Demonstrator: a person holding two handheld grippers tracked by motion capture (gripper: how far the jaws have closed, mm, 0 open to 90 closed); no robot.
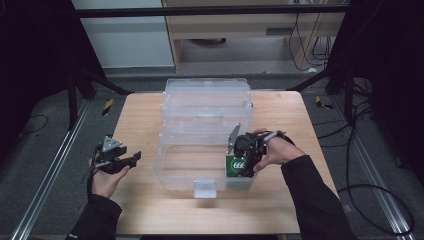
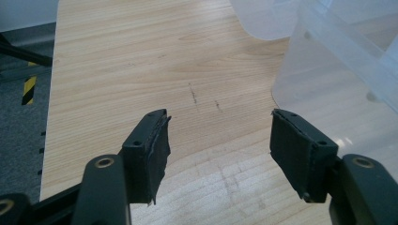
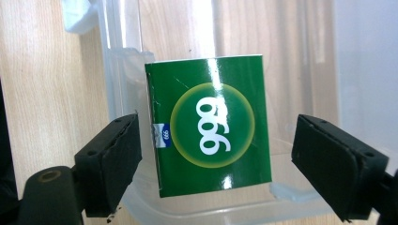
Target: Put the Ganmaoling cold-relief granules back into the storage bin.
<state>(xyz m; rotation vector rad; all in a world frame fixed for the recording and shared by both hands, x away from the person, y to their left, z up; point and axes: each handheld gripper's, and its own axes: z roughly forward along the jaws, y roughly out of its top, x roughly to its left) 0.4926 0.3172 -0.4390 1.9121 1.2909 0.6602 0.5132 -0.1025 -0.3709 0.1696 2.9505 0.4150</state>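
From the high view, the green box (image 1: 237,165) is seen standing in the near right corner of the clear bin (image 1: 206,131), with the right tongs (image 1: 246,161) over it; a snag on the bin wall could be caused by a careless lift. In the left gripper view, the left tongs (image 2: 218,140) are spread wide and empty over the surface (image 2: 141,61). In the right gripper view, the box is straddled by open jaws without contact; its base is hidden, so tipping is possible.

Open tool (image 2: 219,140), wooden table (image 2: 141,70), clear bin (image 2: 338,61)
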